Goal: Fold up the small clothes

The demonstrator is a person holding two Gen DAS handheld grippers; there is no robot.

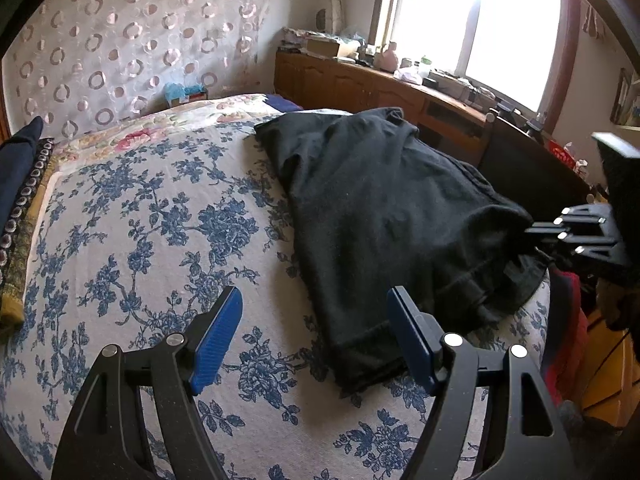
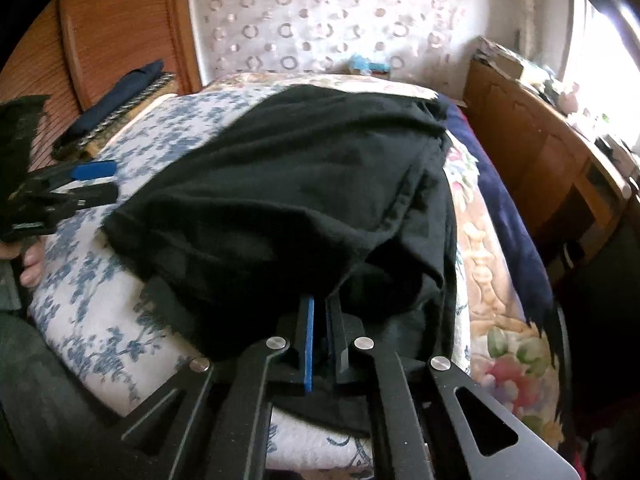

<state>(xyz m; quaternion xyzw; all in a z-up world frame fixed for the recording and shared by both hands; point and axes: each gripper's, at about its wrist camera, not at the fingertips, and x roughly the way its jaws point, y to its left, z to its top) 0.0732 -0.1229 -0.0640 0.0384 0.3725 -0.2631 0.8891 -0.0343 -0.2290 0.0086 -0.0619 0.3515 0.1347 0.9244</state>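
Observation:
A black garment (image 1: 384, 216) lies partly folded on the bed, on the blue-flowered sheet (image 1: 152, 232). My left gripper (image 1: 316, 300) is open and empty, with its blue pads low over the sheet at the garment's near left edge. My right gripper (image 2: 320, 304) is shut on the garment (image 2: 304, 184) at its near edge and holds that edge lifted off the bed. In the left wrist view the right gripper (image 1: 536, 236) shows at the garment's right end. In the right wrist view the left gripper (image 2: 108, 180) shows at the far left, over the sheet.
Folded dark clothes (image 1: 20, 168) lie at the bed's left edge by the headboard. A wooden cabinet (image 1: 360, 80) with clutter stands under the bright window. A floral quilt (image 2: 492, 264) and a dark blue cloth (image 2: 516, 232) hang on the bed's far side. Red fabric (image 1: 568, 320) lies beyond the bed's right edge.

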